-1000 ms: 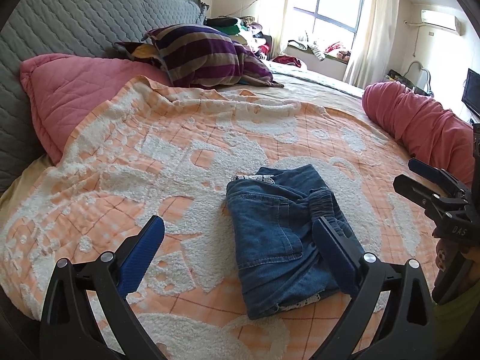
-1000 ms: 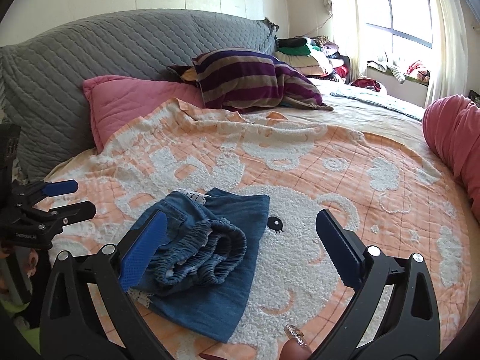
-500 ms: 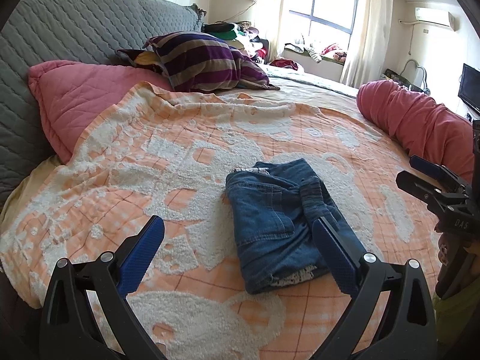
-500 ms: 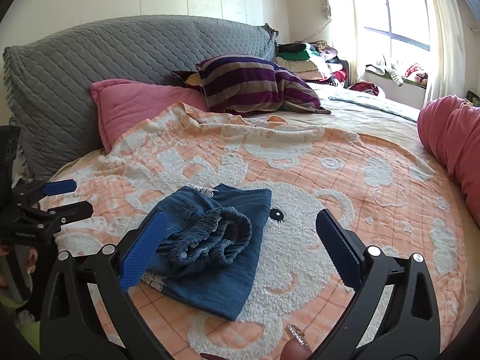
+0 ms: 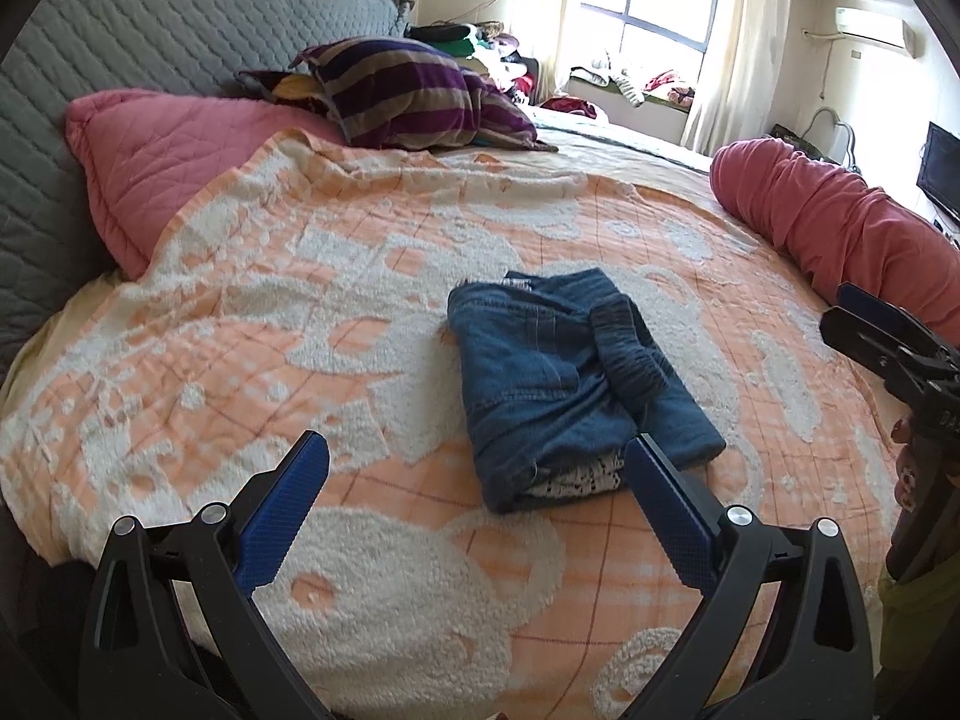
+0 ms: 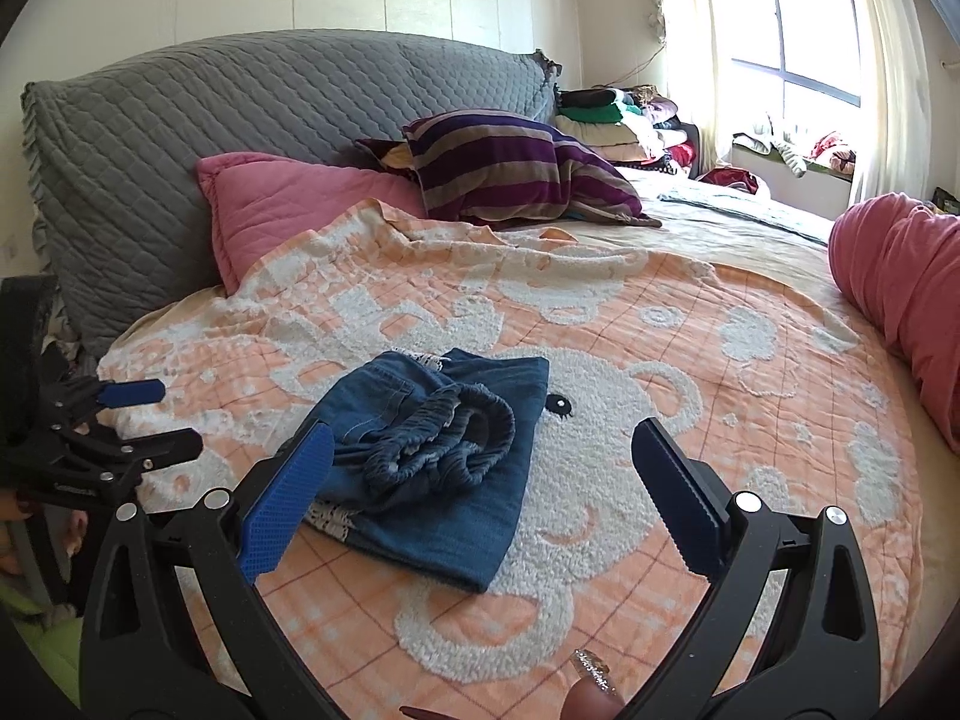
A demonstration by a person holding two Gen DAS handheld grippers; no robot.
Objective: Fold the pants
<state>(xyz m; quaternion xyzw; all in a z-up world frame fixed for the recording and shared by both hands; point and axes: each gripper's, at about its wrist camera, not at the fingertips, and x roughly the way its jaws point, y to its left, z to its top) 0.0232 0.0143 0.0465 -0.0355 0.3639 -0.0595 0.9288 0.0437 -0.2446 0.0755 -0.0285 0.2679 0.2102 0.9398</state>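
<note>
Both grippers, left gripper (image 5: 477,483) and right gripper (image 6: 483,468), had backed off from the folded pants (image 5: 570,384) on the bed (image 5: 300,324), jaws spread wide, holding nothing.

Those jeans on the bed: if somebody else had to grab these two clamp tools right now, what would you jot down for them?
Left gripper: open, empty, held above the blanket just short of the jeans.
Right gripper: open, empty, also short of the jeans, touching nothing.
Jeans: lying near the middle of the orange-and-white blanket, folded into a compact bundle with the elastic waistband bunched on top and a bit of white lace showing at the near edge.
Done: the folding looks finished and both tools are clear of the cloth.
Left: probably nothing, unless you want to flatten the lumpy waistband or tuck the lace in.
</note>
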